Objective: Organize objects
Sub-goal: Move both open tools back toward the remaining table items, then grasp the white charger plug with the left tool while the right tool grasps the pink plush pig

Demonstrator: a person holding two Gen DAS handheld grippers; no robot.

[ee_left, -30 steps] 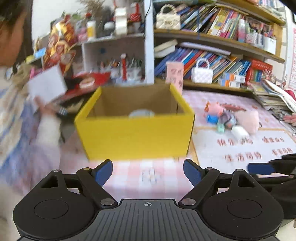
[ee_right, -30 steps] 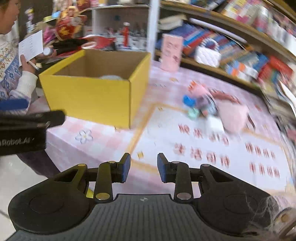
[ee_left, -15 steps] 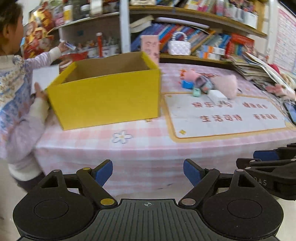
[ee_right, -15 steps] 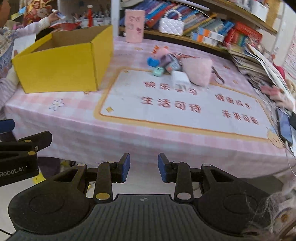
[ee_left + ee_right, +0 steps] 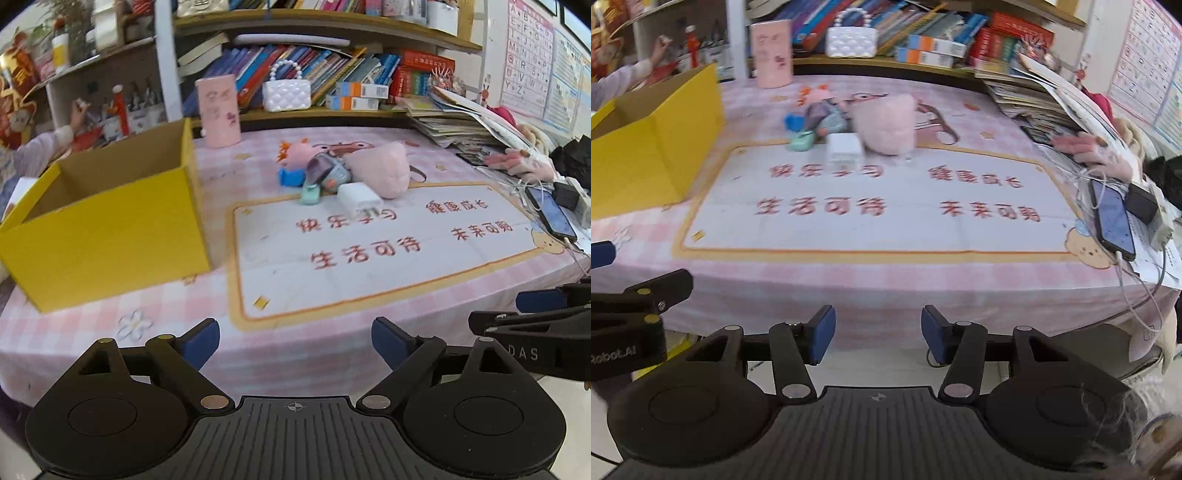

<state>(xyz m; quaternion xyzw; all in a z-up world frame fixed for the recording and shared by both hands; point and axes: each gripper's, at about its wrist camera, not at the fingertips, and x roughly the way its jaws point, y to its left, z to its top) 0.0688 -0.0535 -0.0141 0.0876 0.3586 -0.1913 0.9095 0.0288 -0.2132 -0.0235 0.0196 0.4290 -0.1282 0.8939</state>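
Both views have swung from the yellow box (image 5: pixel 107 221) toward the toy pile (image 5: pixel 332 173) on the tabletop (image 5: pixel 369 314). Left gripper (image 5: pixel 295 338) jaws wide and opening, right gripper (image 5: pixel 878 334) jaws opening; both empty. Next pick likely.

Table (image 5: pixel 55 343) under box (image 5: pixel 110 236), toys (image 5: pixel 332 173)

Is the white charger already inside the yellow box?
No, the white charger lies on the mat beside the pink plush, well apart from the yellow box.

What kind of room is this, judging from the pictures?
Probably a child's study room or small classroom: shelves packed with books, an alphabet chart on the wall, and a table under a pink checked cloth carrying small toys.
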